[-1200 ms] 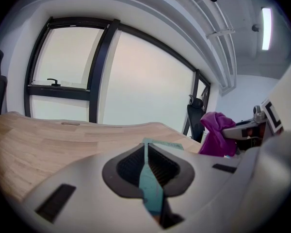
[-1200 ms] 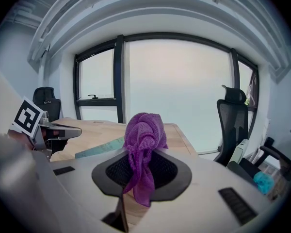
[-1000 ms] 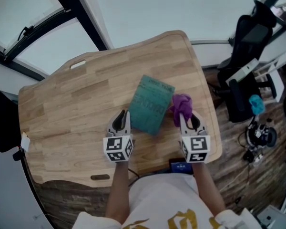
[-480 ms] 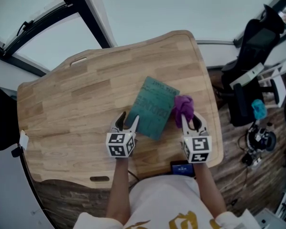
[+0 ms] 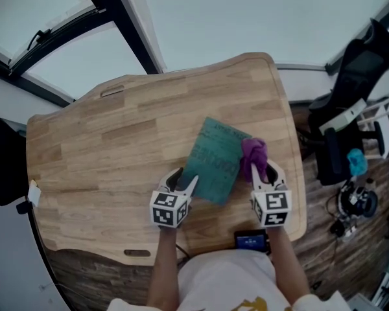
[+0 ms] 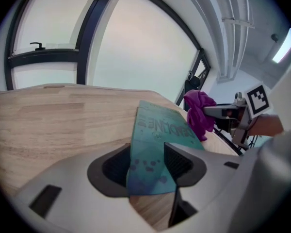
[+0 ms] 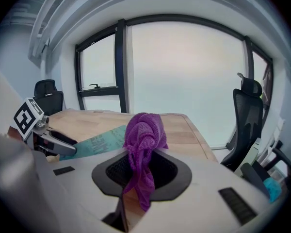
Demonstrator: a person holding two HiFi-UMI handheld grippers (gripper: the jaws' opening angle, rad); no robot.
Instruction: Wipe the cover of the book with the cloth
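Wooden table [image 5: 117, 141] by big windows [image 7: 184, 81] (black office chair [image 7: 245, 115] nearby).

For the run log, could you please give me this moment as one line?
left gripper: just opened, jaws astride book corner | right gripper: shut on purple cloth at book's right edge

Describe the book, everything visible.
The book is thin, with a teal cover bearing darker print. It lies closed and flat on the wooden table, askew to its edges. Its near corner sits between the jaws of the left gripper, which have just opened wide. The purple cloth, held by the right gripper, overlaps the book's right edge; whether they touch cannot be told.
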